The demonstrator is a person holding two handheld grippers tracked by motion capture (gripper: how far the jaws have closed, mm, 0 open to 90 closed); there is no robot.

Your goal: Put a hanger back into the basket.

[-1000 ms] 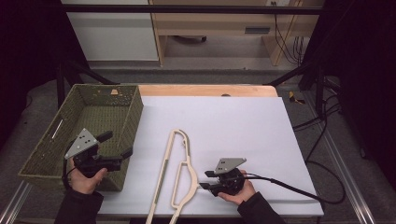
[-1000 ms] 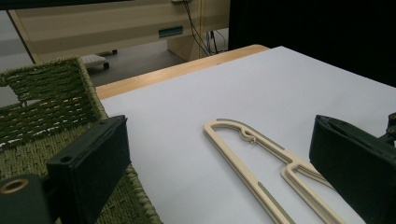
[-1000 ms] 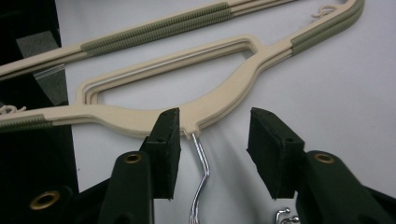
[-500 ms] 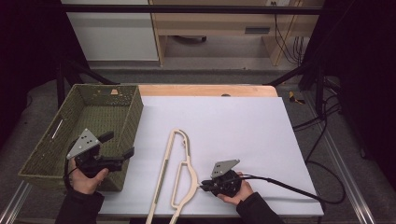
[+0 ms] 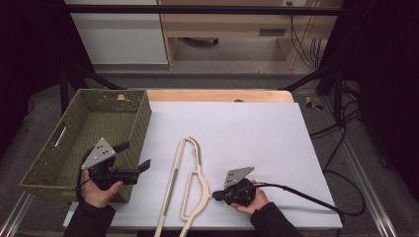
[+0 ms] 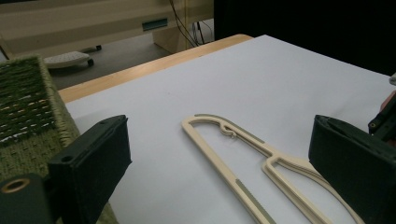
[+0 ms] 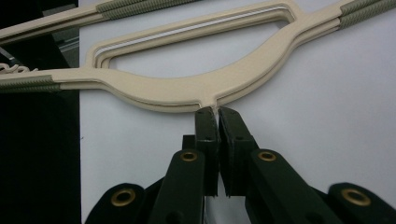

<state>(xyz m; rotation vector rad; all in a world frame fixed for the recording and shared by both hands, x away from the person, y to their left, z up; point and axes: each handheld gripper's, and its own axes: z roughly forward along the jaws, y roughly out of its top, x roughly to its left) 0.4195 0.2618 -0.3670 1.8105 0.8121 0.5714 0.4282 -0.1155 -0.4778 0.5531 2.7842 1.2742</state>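
Observation:
A cream plastic hanger (image 5: 196,174) with grey-green grip strips lies flat on the white table top (image 5: 247,128), its lower end over the front edge. My right gripper (image 5: 216,195) lies low at the hanger's right side. In the right gripper view the jaws have just been closing and now stand shut on the short stub at the middle of the hanger's (image 7: 187,91) curved bar, right gripper (image 7: 215,112) pads pressed on it. My left gripper (image 5: 134,156) is held open beside the basket, nothing between its jaws; the left gripper (image 6: 219,126) view looks across the hanger (image 6: 271,156).
A green woven basket (image 5: 143,116) stands at the table's left, its corner (image 6: 28,93) close to my left jaw. A black cable (image 5: 306,195) trails right from the right gripper. A wooden strip (image 5: 222,95) borders the far edge.
The right gripper's jaws have closed onto the hanger's stub and its grey plate has tipped a little. Both hands have stayed about where they were.

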